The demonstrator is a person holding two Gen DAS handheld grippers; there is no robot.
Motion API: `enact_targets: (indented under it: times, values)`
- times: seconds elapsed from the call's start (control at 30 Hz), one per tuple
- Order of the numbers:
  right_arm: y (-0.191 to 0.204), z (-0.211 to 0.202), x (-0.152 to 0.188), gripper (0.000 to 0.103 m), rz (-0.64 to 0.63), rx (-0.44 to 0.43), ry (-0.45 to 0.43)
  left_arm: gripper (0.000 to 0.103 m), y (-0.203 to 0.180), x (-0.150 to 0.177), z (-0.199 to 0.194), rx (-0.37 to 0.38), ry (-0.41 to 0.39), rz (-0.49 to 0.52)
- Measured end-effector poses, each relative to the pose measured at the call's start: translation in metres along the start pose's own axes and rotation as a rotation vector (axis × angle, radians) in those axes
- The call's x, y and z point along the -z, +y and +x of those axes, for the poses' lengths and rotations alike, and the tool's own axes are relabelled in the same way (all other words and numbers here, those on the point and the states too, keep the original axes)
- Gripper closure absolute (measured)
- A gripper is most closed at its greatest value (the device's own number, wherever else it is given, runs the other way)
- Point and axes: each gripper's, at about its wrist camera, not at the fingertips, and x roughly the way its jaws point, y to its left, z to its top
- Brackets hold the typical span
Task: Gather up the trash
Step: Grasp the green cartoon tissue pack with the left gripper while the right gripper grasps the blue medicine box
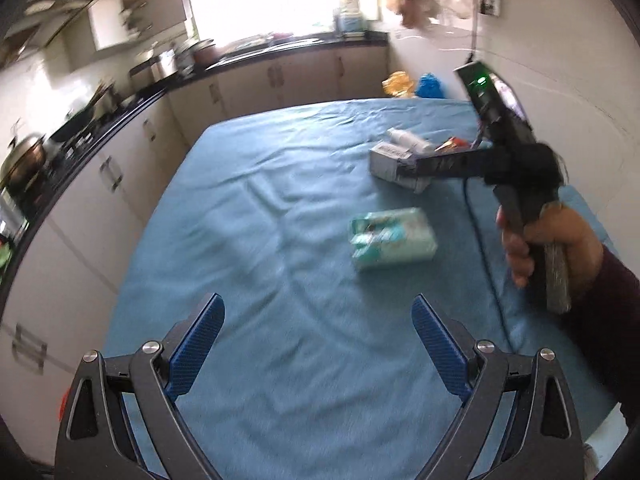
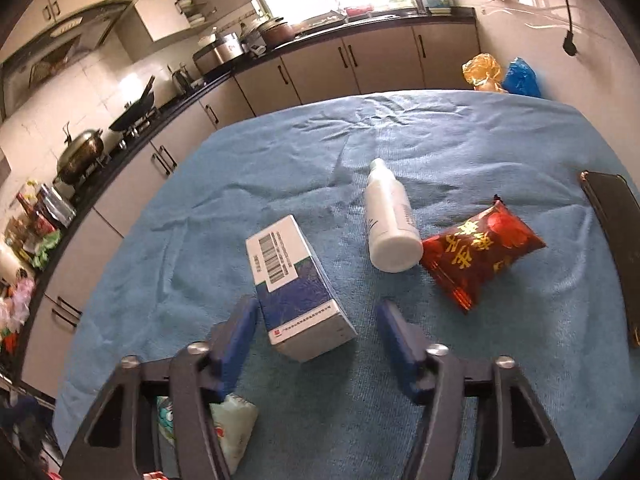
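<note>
Blue cloth (image 2: 480,152) bears bottle (image 2: 390,220), red packet (image 2: 480,252); right gripper (image 2: 320,320) fingers spread around box (image 2: 296,292).

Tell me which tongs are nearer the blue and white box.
Right. The right tongs straddle the blue and white box, pads not yet pressing it. The left tongs hang open well short of it.

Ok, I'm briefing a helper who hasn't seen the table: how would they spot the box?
Start at the blue cloth over the table. Near its middle lie a white bottle and a red snack bag; the box lies left of the bottle. It alone is squared-off cardboard, white and dark blue with a barcode.
</note>
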Motion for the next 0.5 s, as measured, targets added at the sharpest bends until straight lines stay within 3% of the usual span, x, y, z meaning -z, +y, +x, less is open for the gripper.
enact_targets:
  times: [0.1,0.27,0.5]
  values:
    - [-0.002,0.001,0.002,0.06,0.004,-0.017,0.016,0.009,-0.009,-0.021,0.02,0.072,-0.014,0.039]
    - [-0.021,-0.017,0.005,0.06,0.083,-0.055,0.003,0.009,-0.017,-0.057,0.065,0.215,0.029,0.024]
    - [-0.046,-0.036,0.008,0.06,0.193,-0.118,-0.029,0.009,-0.022,-0.085,0.141,0.391,0.216,-0.007]
